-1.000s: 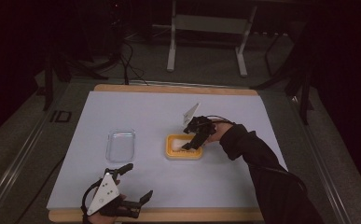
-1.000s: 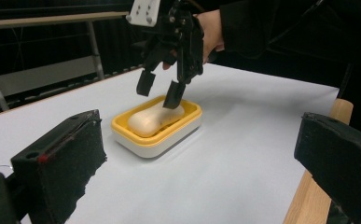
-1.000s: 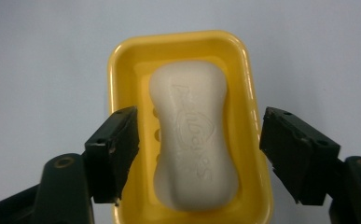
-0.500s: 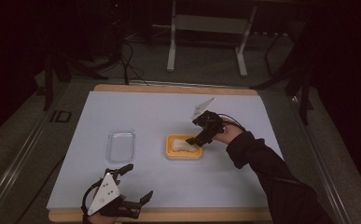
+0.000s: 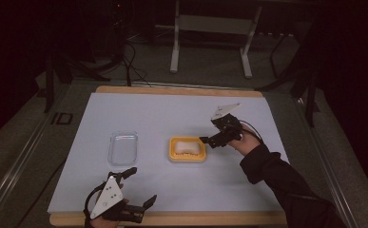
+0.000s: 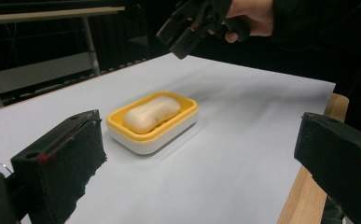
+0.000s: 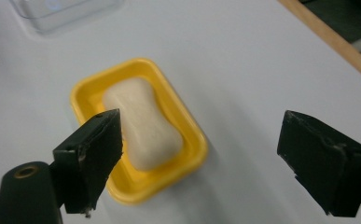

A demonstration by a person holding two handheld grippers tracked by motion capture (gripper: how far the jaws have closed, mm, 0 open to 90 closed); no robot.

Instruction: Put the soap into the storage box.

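A yellow soap dish (image 5: 173, 153) sits mid-table with a cream soap bar (image 5: 187, 146) lying in it. My right gripper (image 5: 209, 134) hovers just right of the dish, open and empty, jaws pointing toward it. In the right gripper view the soap (image 7: 145, 126) and dish (image 7: 190, 163) lie below, between the spread jaws of the right gripper (image 7: 201, 149). My left gripper (image 5: 142, 185) rests near the front edge, open and empty. In the left gripper view, the left gripper (image 6: 201, 154) frames the dish (image 6: 178, 127), the soap (image 6: 151, 113) and the right gripper (image 6: 187, 28) beyond.
A clear plastic lid (image 5: 123, 148) lies flat to the left of the dish, seen also as the lid (image 7: 61, 11) in the right gripper view. White paper (image 5: 172, 114) covers the wooden table (image 5: 172, 89). Metal stand legs (image 5: 210, 42) rise behind the table.
My right gripper has drawn back from over the dish to its right and risen slightly, leaving the soap in the dish. The left gripper has not moved.
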